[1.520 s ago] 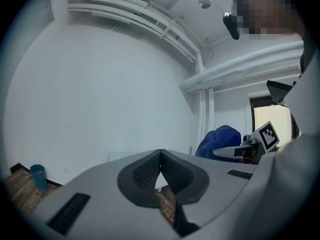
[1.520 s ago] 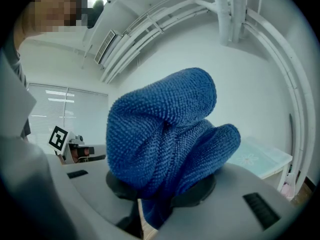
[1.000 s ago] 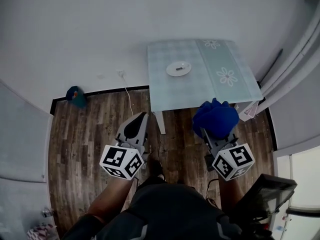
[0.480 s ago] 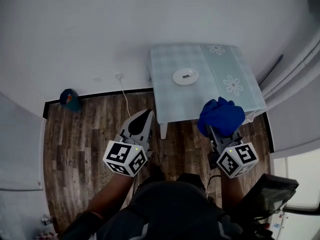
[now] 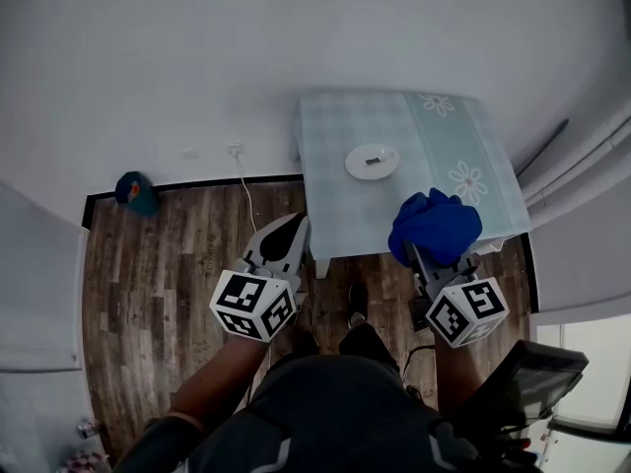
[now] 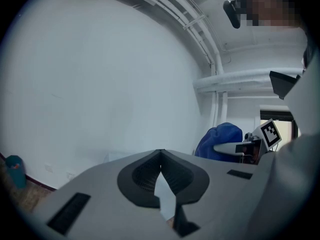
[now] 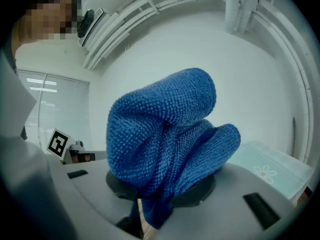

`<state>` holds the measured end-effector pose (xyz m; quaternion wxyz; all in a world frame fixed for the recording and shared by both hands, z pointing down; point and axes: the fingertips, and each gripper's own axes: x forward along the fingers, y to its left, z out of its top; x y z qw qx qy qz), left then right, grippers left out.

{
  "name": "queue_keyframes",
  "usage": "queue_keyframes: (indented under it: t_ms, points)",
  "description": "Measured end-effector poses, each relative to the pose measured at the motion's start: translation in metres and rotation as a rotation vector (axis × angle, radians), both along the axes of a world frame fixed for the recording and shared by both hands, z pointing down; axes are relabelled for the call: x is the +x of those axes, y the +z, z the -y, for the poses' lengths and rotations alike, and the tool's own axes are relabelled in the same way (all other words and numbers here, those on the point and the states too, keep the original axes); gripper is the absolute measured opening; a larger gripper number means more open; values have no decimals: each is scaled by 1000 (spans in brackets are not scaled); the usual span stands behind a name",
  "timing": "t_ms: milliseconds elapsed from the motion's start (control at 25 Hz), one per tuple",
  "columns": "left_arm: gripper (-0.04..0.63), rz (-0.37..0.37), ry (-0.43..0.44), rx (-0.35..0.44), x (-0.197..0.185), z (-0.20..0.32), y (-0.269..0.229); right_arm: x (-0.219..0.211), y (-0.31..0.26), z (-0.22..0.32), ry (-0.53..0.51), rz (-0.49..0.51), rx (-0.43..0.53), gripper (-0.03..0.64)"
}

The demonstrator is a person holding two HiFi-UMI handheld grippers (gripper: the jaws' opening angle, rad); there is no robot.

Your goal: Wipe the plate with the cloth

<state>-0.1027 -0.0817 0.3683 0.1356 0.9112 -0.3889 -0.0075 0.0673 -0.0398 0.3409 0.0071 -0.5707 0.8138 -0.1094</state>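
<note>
Right gripper (image 5: pixel 422 254) is clamping the bunched blue cloth (image 5: pixel 436 227). Left gripper (image 5: pixel 288 230) is sitting closed, empty. Plate (image 5: pixel 372 161) is lying mid-table (image 5: pixel 330 215), well ahead. Suggest lowering the cloth flat onto it, with left bracing the rim.

The dark speck on the plate (image 5: pixel 372 161) is too small to identify. The cloth (image 5: pixel 435 227) hides the right gripper (image 5: pixel 430 254) fingers' tips and part of the surface's (image 5: pixel 340 205) near edge.

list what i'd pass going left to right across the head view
teal object on the floor → left gripper → plate → blue cloth
</note>
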Motion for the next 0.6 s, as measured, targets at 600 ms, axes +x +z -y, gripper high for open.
queue_keyframes:
  t_ms: [600]
  points:
    - [9,112,-115,-107,89,151,39,87,24,172,-126,-6,-47,118]
